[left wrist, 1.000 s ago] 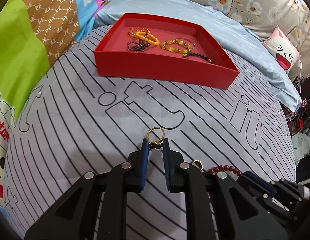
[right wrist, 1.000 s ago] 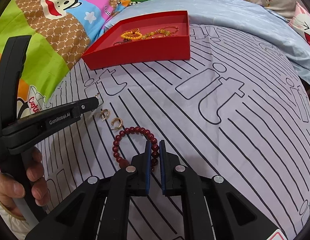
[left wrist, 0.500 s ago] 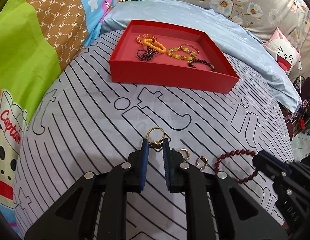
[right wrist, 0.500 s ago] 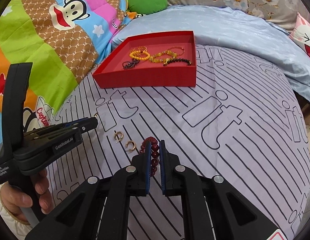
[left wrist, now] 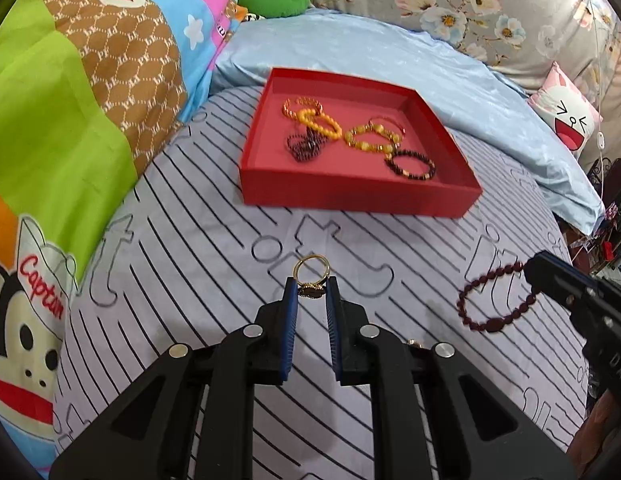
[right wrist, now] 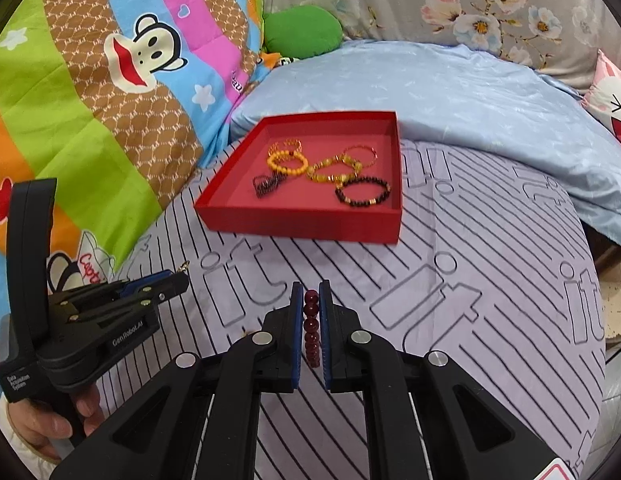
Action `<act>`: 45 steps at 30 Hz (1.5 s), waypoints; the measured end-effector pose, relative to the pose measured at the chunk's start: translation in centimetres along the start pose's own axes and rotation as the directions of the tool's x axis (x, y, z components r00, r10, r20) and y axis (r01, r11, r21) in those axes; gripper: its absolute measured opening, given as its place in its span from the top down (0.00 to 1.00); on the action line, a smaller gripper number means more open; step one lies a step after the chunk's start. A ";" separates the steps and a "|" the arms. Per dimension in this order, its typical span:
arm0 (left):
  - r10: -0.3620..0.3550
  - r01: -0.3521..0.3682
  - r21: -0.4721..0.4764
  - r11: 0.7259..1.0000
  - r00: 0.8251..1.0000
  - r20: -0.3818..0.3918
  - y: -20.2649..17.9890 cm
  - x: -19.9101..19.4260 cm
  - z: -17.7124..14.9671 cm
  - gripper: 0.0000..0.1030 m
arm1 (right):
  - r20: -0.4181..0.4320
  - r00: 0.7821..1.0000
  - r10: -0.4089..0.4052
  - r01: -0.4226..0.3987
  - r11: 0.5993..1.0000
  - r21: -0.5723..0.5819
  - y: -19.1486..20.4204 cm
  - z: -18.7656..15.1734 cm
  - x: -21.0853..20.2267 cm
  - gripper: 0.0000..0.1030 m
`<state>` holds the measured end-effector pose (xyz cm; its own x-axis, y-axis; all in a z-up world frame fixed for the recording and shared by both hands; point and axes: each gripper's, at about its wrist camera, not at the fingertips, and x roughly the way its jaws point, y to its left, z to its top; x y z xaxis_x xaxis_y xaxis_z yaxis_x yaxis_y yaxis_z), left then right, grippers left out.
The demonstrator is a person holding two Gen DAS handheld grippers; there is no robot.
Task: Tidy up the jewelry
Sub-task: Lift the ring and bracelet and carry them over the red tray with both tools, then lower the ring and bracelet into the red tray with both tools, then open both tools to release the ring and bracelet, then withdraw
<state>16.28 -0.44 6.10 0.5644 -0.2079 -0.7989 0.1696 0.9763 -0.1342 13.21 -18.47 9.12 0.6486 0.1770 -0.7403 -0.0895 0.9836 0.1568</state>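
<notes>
Two grippers up off the bed at once, each with a piece in hand! On the left, the left gripper [left wrist: 310, 292] has its jaws pinched on a gold ring [left wrist: 310, 270], clamped at the ornament end so the hoop pokes out ahead and clear of the pads, a sensible hold for something that small. Ahead sits the red tray [left wrist: 350, 196] on the striped sheet [left wrist: 190, 260], already carrying yellow, amber and dark bead bracelets, so that looks like the drop spot. Over to the right, the right gripper [right wrist: 309, 300] has its jaws closed on a dark red bracelet [right wrist: 311, 326], beads stacked in a line between the pads; from the left camera the rest of the loop [left wrist: 494, 300] hangs free in the air. Both tools point at the tray, neither over it yet. One small gold piece [left wrist: 412, 343] peeks out on the sheet behind the left gripper's arm. Soft surface, this: a bed, cartoon monkey quilt [right wrist: 110, 100] at left, pale blue cover [right wrist: 450, 92] beyond the tray, floral fabric [right wrist: 470, 4] behind.
</notes>
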 end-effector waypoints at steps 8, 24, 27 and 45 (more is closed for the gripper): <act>-0.008 0.007 0.022 1.000 0.998 0.057 -0.1 -0.2 4.5 0.86 | 0.041 0.999 0.026 -0.025 1.000 -0.017 0.7 5.1 1.3 0.93; 0.009 -0.015 0.061 0.998 0.996 0.090 -1.0 4.9 12.1 0.87 | 0.037 0.992 0.117 -0.117 0.993 0.000 2.2 11.9 8.1 0.93; 0.017 -0.022 0.068 0.997 0.997 0.072 -1.0 6.4 12.4 0.87 | 0.011 0.992 0.128 -0.128 0.991 0.035 1.5 11.8 9.9 0.93; 0.027 -0.026 0.058 0.998 0.999 -0.019 -1.3 12.4 11.8 0.86 | -0.075 0.996 0.044 -0.037 0.996 0.081 -2.3 9.4 15.4 0.91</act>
<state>32.61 -5.01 3.32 0.5537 -0.1803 -0.8130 0.2018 0.9762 -0.0790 30.44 -18.30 3.51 0.5856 0.2219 -0.7796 -0.0521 0.9701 0.2370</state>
